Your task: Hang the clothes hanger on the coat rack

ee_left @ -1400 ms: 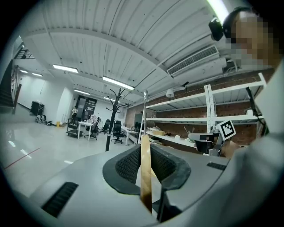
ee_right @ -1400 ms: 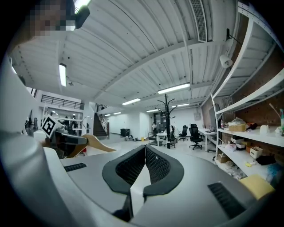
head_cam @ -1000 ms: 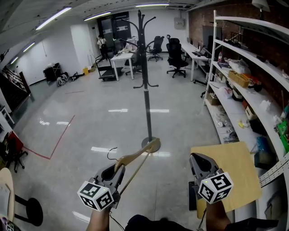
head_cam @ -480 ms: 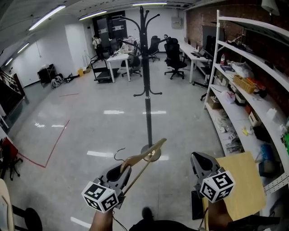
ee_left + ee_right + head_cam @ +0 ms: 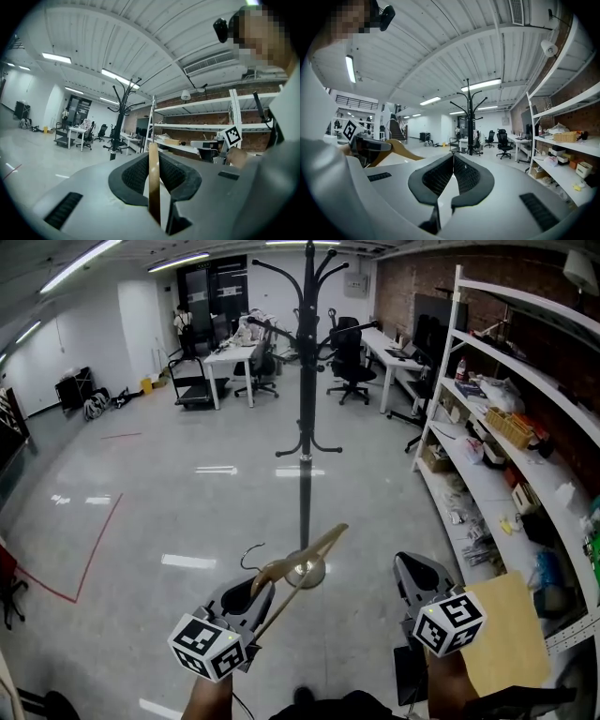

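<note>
My left claw is clamped on one end of the wooden clothes hanger. In the left gripper view the wood stands edge-on as a thin upright strip between the two ribbed pads, so I see nothing of its shape there. From the head view the hanger slants up and to the right from the claw. Its free end lies across the round foot of the coat rack and hides part of that foot. The hanger's wire hook is a thin dark curl against the floor and hard to make out.

My right claw has its jaws together with nothing between them. Its own view shows the tips meeting. At the left edge of that view, a piece of the hanger pokes out beside the left claw.

The black coat rack stands ahead on the floor, well apart from the hanger. The frame edge cuts off its top prongs in the head view. On my right, a tan board is partly covered by the right claw's marker cube. White shelving runs along the brick wall. Both my hands are cut off at the bottom edge.
</note>
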The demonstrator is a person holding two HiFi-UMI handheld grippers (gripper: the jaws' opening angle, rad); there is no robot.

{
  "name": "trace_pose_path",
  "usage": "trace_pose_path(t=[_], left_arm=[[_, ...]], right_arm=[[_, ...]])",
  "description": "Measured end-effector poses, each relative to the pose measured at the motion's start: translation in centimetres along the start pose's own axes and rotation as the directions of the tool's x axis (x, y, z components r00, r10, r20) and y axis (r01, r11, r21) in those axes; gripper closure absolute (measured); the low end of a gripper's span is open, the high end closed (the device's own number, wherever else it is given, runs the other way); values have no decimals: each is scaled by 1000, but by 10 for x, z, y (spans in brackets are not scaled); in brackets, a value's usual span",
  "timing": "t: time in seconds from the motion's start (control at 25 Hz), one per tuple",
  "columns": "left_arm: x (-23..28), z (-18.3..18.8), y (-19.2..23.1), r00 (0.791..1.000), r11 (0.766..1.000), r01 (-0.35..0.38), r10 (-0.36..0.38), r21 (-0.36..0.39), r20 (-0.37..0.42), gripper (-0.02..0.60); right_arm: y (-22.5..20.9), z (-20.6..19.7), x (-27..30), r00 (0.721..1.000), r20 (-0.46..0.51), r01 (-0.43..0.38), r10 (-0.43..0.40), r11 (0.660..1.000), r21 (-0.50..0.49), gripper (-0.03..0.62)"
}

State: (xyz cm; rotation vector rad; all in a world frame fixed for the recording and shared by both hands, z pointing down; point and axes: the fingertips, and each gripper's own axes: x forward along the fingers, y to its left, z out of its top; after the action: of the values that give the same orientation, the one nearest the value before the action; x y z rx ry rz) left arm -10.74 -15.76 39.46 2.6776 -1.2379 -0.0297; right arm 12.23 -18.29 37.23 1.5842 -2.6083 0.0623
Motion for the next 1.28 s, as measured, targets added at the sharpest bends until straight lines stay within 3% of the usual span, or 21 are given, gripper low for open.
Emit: trace_pose_path(t=[0.44,0.88,1.0,1.28], left_arm=[[86,30,41,998,998,69,-69,-5,0,529],[225,97,71,998,997,47,-50,67,45,529],[255,110,81,997,998,47,-50,44,61,529],[291,135,113,996,996,65,-68,55,50,529]], right_arm=[[-41,8,78,1000,12,-25,25,1000,10,588],[-150,38,171,990,99,-101,99,995,14,588],[-179,41,189,988,116,-109,105,994,25,588],[-197,48,223,987,112,-121,116,992,40,588]])
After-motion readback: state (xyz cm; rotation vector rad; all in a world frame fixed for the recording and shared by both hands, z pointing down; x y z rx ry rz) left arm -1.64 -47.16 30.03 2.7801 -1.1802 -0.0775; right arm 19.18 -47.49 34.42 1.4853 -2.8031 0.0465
